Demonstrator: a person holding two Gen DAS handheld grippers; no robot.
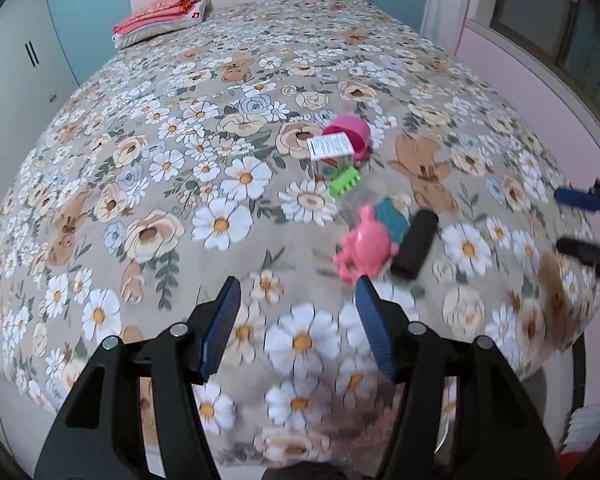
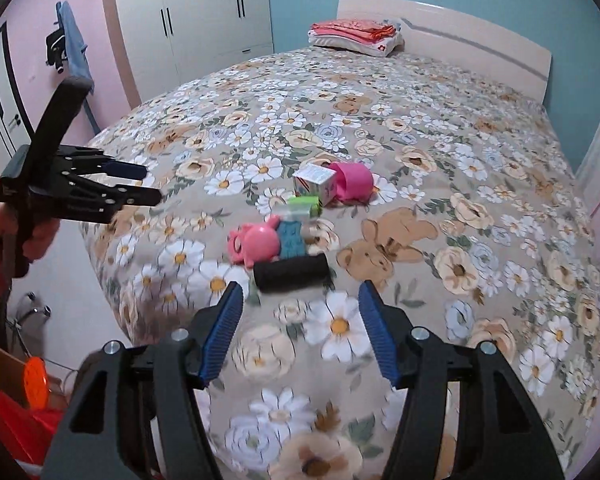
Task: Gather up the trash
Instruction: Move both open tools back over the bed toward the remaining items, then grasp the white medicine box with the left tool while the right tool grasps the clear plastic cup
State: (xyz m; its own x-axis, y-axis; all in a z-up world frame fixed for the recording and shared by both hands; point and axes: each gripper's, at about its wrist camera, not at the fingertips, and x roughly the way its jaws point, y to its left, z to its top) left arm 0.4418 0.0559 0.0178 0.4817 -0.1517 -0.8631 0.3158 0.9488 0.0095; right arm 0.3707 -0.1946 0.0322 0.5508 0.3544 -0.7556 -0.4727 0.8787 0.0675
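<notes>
A cluster of items lies on the floral bedspread [image 1: 148, 168]: a black foam roll [image 1: 414, 245] [image 2: 291, 272], a pink plastic toy [image 1: 363, 247] [image 2: 256, 243], a teal piece [image 1: 392, 222] [image 2: 293, 239], a green block [image 1: 343, 182] [image 2: 306, 205], a small printed carton [image 1: 332, 154] [image 2: 315, 182] and a pink cup [image 1: 350, 136] [image 2: 352, 182] on its side. My left gripper [image 1: 298, 304] is open and empty, hovering just short of the pink toy. My right gripper [image 2: 300, 310] is open and empty, just short of the black roll.
Folded pink and white bedding [image 2: 356, 34] sits by the headboard [image 2: 480, 36]. A white wardrobe [image 2: 196, 12] stands beyond the bed's left side. The left gripper shows at the left of the right wrist view [image 2: 150, 184]; the right gripper at the right edge of the left wrist view [image 1: 560, 218].
</notes>
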